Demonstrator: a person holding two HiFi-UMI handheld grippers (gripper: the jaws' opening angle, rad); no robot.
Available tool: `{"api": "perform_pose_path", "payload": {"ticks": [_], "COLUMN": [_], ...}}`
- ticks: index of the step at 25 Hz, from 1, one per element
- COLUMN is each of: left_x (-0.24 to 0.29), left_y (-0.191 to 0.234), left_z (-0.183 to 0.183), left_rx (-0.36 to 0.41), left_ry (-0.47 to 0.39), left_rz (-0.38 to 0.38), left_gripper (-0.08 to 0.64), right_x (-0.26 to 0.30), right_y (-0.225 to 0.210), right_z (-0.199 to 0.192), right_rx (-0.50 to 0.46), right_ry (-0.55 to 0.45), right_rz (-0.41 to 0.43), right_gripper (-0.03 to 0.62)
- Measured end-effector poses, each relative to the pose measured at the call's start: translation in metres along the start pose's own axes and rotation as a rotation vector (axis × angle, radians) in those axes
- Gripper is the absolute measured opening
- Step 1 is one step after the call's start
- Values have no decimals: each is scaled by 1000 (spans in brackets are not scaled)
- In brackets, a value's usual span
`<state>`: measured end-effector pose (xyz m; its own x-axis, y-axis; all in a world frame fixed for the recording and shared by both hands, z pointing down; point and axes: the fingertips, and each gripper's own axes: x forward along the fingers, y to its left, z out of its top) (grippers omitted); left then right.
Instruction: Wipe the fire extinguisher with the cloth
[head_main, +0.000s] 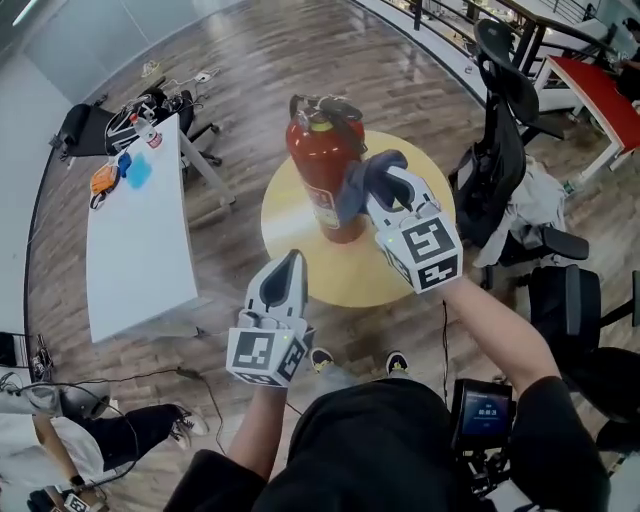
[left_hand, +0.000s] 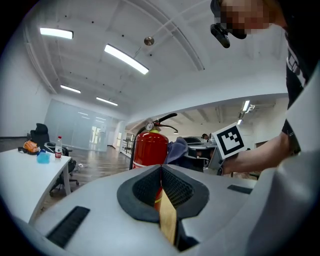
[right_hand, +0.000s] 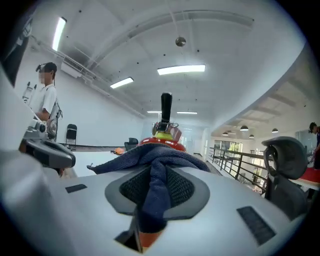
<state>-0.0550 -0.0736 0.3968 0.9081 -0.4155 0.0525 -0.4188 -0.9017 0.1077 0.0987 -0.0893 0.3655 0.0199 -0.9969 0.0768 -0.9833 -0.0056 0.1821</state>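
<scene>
A red fire extinguisher with a black handle stands upright on a round yellow table. My right gripper is shut on a dark blue cloth and holds it against the extinguisher's right side, near the top. From the right gripper view the cloth drapes over the jaws, with the extinguisher's red top just beyond. My left gripper is shut with nothing in it, hanging in front of the table, short of the extinguisher.
A long white desk with small items at its far end stands to the left. Black office chairs and a red table are on the right. A railing runs behind. A person stands at the left in the right gripper view.
</scene>
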Motion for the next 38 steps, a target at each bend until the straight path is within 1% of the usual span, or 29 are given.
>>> {"api": "perform_pose_path", "payload": {"ticks": [2, 4, 8, 11, 12, 14, 17, 20, 24, 29, 38], "left_x": [4, 5, 4, 4, 3, 2, 1, 0, -5, -14, -22], "left_y": [-20, -42, -87, -120, -130, -148, -168, -177, -179, -176, -172], "left_z": [6, 11, 8, -4, -9, -18, -23, -19, -11, -6, 3], "left_rx": [7, 8, 0, -8, -13, -22, -23, -14, 1, 12, 27], "left_ry": [-16, -29, -42, -38, -33, -20, -8, -15, -28, -34, -44], "left_rz": [2, 6, 18, 24, 25, 25, 25, 32, 53, 73, 81], "left_gripper": [25, 25, 25, 25, 25, 25, 25, 25, 25, 25, 25], "right_x": [-20, -47, -102, -141, -152, -168, -183, -190, -192, -193, -191], "right_y": [-7, -8, 6, 19, 20, 13, 4, 2, 5, 14, 22], "right_z": [12, 15, 6, -9, -15, -28, -34, -28, -27, -26, -16], "right_rx": [1, 2, -23, -44, -40, -14, 29, 34, 69, 69, 61], "right_ry": [-27, -34, -39, -53, -55, -45, -35, -49, -66, -65, -79], "right_rz": [21, 60, 163, 248, 261, 257, 248, 249, 265, 278, 287], "right_gripper": [94, 94, 95, 95, 94, 95, 94, 94, 94, 94, 94]}}
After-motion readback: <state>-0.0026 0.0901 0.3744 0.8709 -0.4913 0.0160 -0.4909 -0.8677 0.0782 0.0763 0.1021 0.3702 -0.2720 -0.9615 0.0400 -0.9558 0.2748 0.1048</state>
